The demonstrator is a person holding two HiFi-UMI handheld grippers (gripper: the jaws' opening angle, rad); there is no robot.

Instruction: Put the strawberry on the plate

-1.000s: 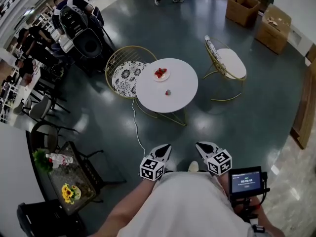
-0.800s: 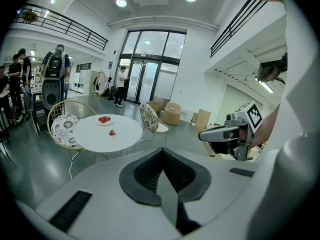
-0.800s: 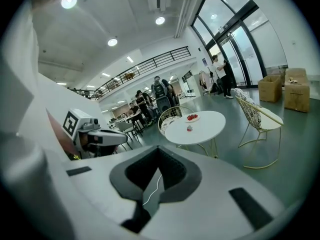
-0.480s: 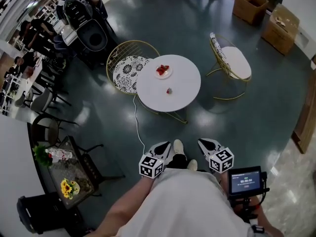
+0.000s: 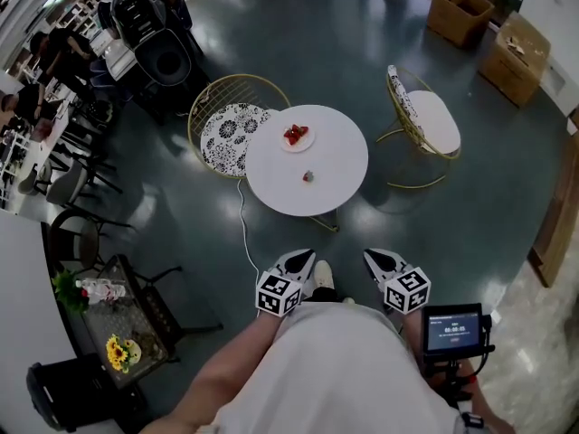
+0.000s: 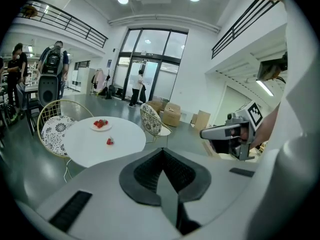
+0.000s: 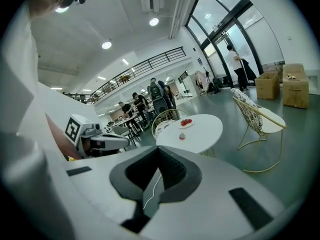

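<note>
**On the floor short of the table: both grippers shut and empty, strawberry well ahead**

Ahead stands a round white table (image 5: pixel 339 152) with a chair on either side. A lone strawberry (image 5: pixel 308 177) sits on the tabletop near its middle. The plate (image 5: pixel 306 143) lies beyond it toward the far edge, near but apart, and already holds some red fruit.

The left gripper (image 5: pixel 305 256) has its jaws closed together with nothing between them. The right gripper (image 5: pixel 372 256) is the same, pads meeting with no gap. Both are held low in front of the person and point toward the table, well apart from it, with open floor between.

Key relation: the strawberry lies ahead of both grippers, farther from the person. In the head view it sits almost in line with the left one, and the right is offset to the side. My judgement is that the left is slightly nearer. Either would need its jaws opened first. The strawberry is too small here to tell its long axis.
</note>
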